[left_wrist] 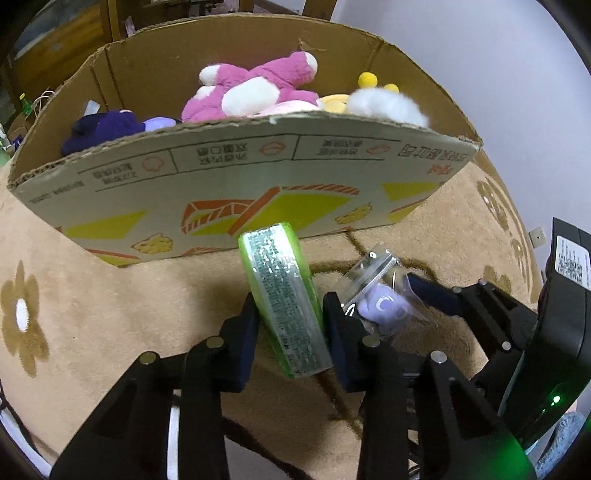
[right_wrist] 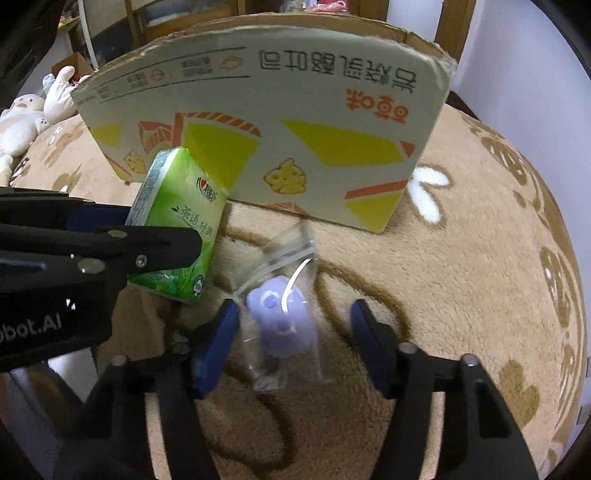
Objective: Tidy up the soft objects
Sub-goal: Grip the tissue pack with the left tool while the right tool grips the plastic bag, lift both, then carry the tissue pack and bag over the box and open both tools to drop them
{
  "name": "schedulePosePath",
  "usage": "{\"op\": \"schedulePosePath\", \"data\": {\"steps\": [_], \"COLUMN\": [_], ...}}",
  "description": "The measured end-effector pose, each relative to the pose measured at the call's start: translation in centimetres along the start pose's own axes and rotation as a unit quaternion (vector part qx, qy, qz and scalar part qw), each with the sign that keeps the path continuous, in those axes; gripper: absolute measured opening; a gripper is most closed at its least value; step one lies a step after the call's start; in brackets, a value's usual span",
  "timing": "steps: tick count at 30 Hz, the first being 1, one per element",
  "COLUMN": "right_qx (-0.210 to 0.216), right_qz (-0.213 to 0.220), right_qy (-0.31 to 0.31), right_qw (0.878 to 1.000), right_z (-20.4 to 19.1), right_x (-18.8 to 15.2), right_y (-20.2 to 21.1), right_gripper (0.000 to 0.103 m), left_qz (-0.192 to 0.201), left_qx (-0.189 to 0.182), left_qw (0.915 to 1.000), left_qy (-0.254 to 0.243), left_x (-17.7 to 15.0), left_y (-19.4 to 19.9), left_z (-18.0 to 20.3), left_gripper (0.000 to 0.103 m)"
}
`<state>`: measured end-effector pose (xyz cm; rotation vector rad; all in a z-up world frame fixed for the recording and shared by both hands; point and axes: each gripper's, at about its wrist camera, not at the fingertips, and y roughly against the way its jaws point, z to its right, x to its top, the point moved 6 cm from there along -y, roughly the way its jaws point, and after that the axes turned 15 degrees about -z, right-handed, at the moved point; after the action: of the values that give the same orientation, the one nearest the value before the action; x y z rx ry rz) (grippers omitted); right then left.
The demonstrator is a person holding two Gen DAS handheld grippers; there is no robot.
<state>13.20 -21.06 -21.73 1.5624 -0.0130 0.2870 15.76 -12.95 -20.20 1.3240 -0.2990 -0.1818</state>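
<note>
Where beige rug (right_wrist: 461,280) spreads, wooden chairs (left_wrist: 118,18) behind

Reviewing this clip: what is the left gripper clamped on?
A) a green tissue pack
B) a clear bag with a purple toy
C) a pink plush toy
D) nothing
A: the left gripper has its fingers pressed on both sides of the green tissue pack, in front of the cardboard box.

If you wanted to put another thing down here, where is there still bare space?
Bare rug lies to the right of the bagged purple toy, in front of the cardboard box. More rug is free left of the green tissue pack. The middle is crowded: tissue pack, bagged toy and both sets of jaws sit close together. The box already holds plush toys.
</note>
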Motion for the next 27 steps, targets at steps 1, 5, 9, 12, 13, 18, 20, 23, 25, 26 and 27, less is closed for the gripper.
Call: {"op": "schedulePosePath", "data": {"steps": [1, 5, 9, 12, 13, 18, 20, 23, 25, 26, 27], "right_qx": [0.003, 0.008, 0.020, 0.030, 0.034, 0.042, 0.039, 0.036, 0.035, 0.036, 0.035], "right_qz": [0.001, 0.008, 0.012, 0.016, 0.018, 0.045, 0.062, 0.106, 0.130, 0.138, 0.150], "right_qy": [0.002, 0.022, 0.017, 0.009, 0.006, -0.003, -0.006, -0.013, -0.018, -0.019, -0.022], "right_qw": [1.000, 1.000, 1.000, 0.999, 0.999, 0.998, 0.997, 0.994, 0.991, 0.990, 0.988], "right_z": [-0.2, -1.4, -1.7, -1.4, -0.9, -0.2, 0.0, 0.2, 0.4, 0.4, 0.5], "right_x": [0.0, -0.3, -0.4, -0.4, -0.1, 0.1, 0.1, 0.3, 0.3, 0.3, 0.3], "right_y": [0.2, 0.8, 1.4, 2.0, 1.9, 3.8, 4.5, 7.2, 8.9, 9.5, 10.4], "right_gripper": [0.053, 0.030, 0.014, 0.014, 0.014, 0.013, 0.013, 0.013, 0.013, 0.013, 0.013], "left_qz": [0.003, 0.013, 0.020, 0.026, 0.028, 0.044, 0.058, 0.098, 0.124, 0.136, 0.153], "left_qx": [0.001, 0.012, 0.024, 0.038, 0.042, 0.055, 0.066, 0.088, 0.096, 0.102, 0.112], "left_qw": [1.0000, 0.9998, 0.9995, 0.9989, 0.9987, 0.9975, 0.9960, 0.9913, 0.9876, 0.9855, 0.9817], "left_qy": [0.000, 0.001, 0.003, 0.004, 0.004, 0.006, 0.008, 0.004, 0.001, 0.000, -0.003], "left_x": [0.0, -0.3, -0.8, -1.2, -1.3, -1.9, -2.2, -2.7, -2.9, -2.9, -3.0], "left_y": [0.0, 0.4, 1.1, 1.8, 2.0, 3.2, 4.1, 6.7, 8.4, 8.9, 9.9], "left_z": [0.2, 0.3, 0.0, -0.3, -0.5, -0.7, -0.8, -1.0, -0.9, -0.7, -0.6], "left_gripper": [0.032, 0.032, 0.032, 0.032, 0.032, 0.031, 0.031, 0.031, 0.031, 0.031, 0.031]}}
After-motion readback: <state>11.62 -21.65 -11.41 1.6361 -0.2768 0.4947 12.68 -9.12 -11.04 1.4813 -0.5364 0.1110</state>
